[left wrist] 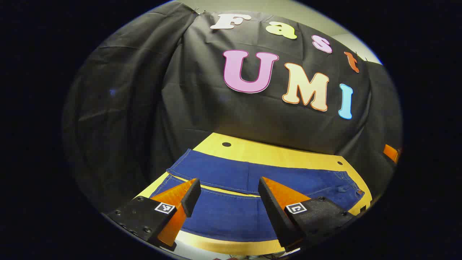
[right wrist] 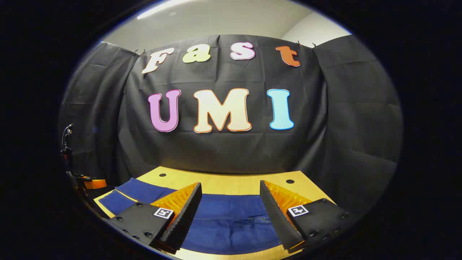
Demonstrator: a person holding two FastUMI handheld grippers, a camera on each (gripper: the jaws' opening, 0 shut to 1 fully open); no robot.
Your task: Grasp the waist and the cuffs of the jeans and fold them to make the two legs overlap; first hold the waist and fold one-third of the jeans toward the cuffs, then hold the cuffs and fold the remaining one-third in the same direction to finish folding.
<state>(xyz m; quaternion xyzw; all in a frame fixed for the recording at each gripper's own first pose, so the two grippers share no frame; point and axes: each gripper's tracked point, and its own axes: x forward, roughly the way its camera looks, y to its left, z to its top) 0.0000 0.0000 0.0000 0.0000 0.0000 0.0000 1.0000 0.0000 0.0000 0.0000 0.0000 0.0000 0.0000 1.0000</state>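
Dark blue jeans [left wrist: 231, 216] lie flat on the yellow table [left wrist: 260, 150], the two legs side by side with a narrow gap between them. In the left gripper view the cuffs [left wrist: 178, 164] are at the left and the waist [left wrist: 352, 189] at the right. My left gripper [left wrist: 229, 180] hovers open above the legs near the cuff end, holding nothing. In the right gripper view the jeans [right wrist: 227, 220] stretch across the table [right wrist: 173, 178], cuffs [right wrist: 119, 195] at the left. My right gripper [right wrist: 230, 183] hangs open over the waist end, empty.
The table has small round holes near its far edge [left wrist: 226, 144] [right wrist: 290, 181]. The black cloth wall stands right behind the table. A part of the other gripper peeks in at the right edge [left wrist: 391, 153] and at the left edge [right wrist: 92, 183], with cables [right wrist: 66, 151] above.
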